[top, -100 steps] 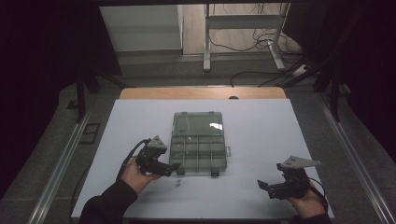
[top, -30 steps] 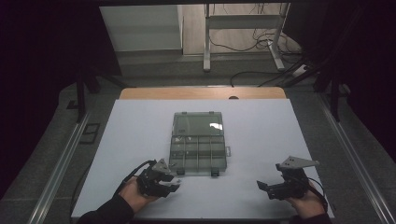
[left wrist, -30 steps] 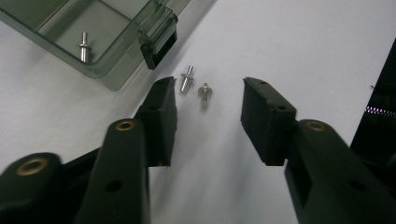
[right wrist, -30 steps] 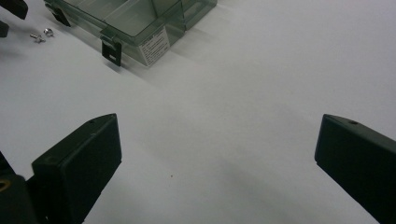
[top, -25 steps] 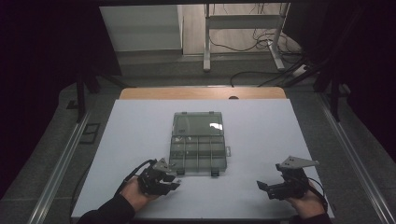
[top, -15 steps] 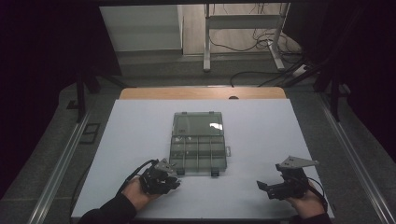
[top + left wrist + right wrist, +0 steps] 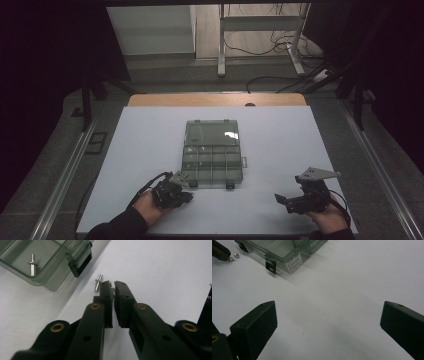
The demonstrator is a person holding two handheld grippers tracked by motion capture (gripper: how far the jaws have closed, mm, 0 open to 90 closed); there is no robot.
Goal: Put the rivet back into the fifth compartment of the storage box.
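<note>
The left gripper lay low on the white table, just before the organiser box; its jaws had just been closing and pinched a small metal rivet, a second rivet touching the left jaw. The right gripper rested well apart, jaws wide, holding nothing.

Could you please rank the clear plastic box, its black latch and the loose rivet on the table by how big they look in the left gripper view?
1. Clear plastic box, although cut off by the frame.
2. Black latch.
3. Loose rivet, clearly the smallest.
</note>
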